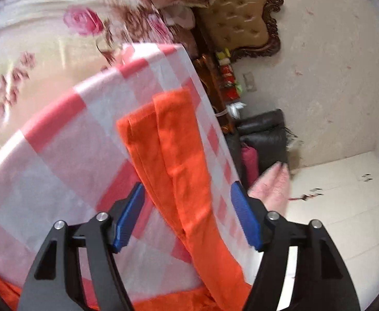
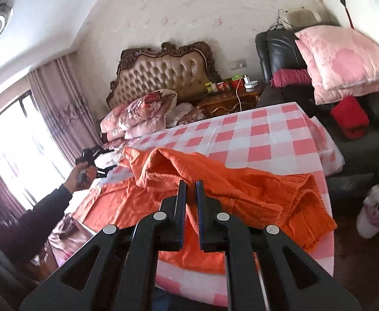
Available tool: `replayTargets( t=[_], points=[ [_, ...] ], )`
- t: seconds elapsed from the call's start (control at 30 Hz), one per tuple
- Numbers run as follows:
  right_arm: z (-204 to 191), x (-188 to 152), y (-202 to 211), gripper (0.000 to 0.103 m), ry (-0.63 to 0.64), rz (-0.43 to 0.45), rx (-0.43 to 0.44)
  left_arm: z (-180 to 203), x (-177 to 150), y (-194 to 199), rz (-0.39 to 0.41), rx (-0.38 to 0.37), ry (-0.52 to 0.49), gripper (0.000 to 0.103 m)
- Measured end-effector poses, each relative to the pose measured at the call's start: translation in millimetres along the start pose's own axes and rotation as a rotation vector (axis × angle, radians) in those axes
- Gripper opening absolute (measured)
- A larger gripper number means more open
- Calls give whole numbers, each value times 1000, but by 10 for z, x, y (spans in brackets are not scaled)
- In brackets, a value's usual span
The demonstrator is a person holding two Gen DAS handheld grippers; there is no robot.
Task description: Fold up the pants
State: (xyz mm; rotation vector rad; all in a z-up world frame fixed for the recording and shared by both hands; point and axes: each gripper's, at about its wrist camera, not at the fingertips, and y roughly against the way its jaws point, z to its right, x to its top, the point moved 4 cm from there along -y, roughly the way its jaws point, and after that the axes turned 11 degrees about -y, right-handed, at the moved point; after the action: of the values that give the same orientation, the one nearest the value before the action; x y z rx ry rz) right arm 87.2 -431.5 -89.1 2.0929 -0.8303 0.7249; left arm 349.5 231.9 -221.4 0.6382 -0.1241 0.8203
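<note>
Orange pants [image 2: 241, 191] lie bunched on the table under a pink-and-white checked cloth [image 2: 267, 140]. One long leg [image 1: 179, 155] runs away from me across the cloth [image 1: 60, 155]. My left gripper [image 1: 189, 210] is open, its blue pads [image 1: 131, 215] standing on either side of that leg without pressing it. From the right wrist view, a hand in a dark sleeve holds the left gripper [image 2: 113, 158] at the table's far left edge. My right gripper [image 2: 190, 185] is shut just over the heaped waist end, and I see no cloth pinched in it.
Beyond the table is a bed with floral pillows [image 2: 143, 114] and a tufted headboard [image 2: 163, 72]. A cluttered nightstand [image 2: 231, 101] and a black armchair [image 2: 280, 49] piled with pink pillows [image 2: 344, 59] stand at the right. A window with curtains [image 2: 16, 140] is at left.
</note>
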Motion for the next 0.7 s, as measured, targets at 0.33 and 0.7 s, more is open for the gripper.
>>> replayTargets(
  t=[0.33, 0.7],
  points=[
    [-36, 50, -110, 8, 28, 1, -61, -44, 646, -337, -23, 230, -142, 52],
    [82, 216, -234, 8, 35, -11, -130, 297, 819, -200, -34, 280, -293, 13]
  ],
)
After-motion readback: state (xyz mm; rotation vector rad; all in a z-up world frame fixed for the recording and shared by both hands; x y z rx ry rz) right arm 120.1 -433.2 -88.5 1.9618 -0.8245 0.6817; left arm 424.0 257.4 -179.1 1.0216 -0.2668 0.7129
